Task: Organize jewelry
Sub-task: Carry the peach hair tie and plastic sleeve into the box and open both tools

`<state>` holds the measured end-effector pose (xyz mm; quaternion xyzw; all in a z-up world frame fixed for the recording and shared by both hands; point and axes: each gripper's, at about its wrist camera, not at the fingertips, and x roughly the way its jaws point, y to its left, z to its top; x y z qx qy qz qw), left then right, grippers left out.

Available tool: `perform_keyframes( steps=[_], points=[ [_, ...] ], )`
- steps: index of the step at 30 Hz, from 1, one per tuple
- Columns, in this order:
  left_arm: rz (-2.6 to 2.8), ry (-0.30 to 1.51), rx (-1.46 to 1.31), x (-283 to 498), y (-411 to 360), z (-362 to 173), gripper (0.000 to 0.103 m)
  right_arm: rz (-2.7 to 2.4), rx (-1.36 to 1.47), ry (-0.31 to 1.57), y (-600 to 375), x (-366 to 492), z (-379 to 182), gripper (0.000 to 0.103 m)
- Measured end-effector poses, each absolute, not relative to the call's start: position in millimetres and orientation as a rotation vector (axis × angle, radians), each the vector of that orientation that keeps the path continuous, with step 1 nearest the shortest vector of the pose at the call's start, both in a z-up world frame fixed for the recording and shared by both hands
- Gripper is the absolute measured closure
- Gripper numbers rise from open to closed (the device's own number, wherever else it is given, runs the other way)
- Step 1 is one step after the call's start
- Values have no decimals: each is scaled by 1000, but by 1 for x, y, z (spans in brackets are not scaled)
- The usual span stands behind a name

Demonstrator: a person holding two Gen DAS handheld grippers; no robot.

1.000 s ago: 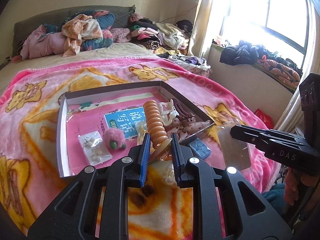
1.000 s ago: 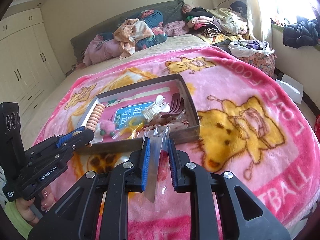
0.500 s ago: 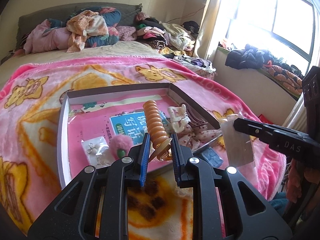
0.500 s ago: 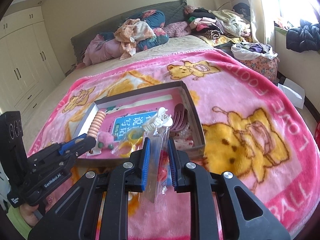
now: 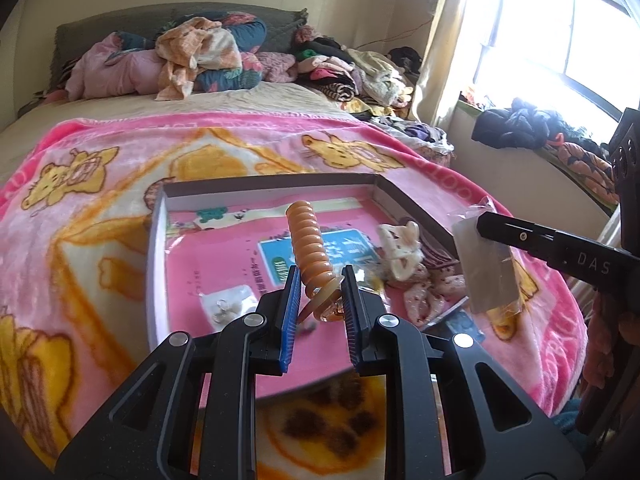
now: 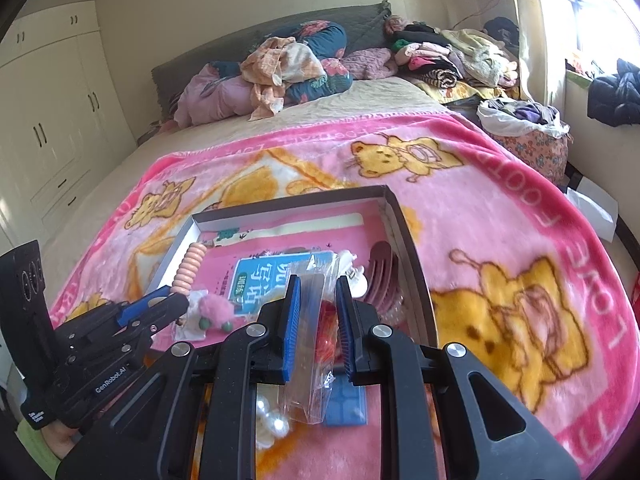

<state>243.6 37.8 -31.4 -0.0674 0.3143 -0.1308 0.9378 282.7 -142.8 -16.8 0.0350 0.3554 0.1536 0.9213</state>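
Over the box (image 5: 157,240), left gripper (image 5: 320,300) grips coil (image 5: 308,248); right gripper (image 6: 318,312) grips bag (image 6: 308,320).

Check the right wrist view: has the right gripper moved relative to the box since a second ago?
Yes. The right gripper, shut on the clear plastic bag, has advanced toward the box; its fingertips now overlap the box interior instead of stopping at the near wall.

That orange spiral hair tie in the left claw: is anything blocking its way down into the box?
Nothing visible does. The spiral hair tie hangs pinched in the left claw above the open box. The pink floor beneath is mostly bare; a small earring packet lies left.
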Motion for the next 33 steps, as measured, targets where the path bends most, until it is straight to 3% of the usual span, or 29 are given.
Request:
perform_keyframes(
  steps=[33],
  points=[
    [-151, 706, -142, 282, 64, -63, 89, 366, 59, 829, -103, 369, -59, 86]
  ],
)
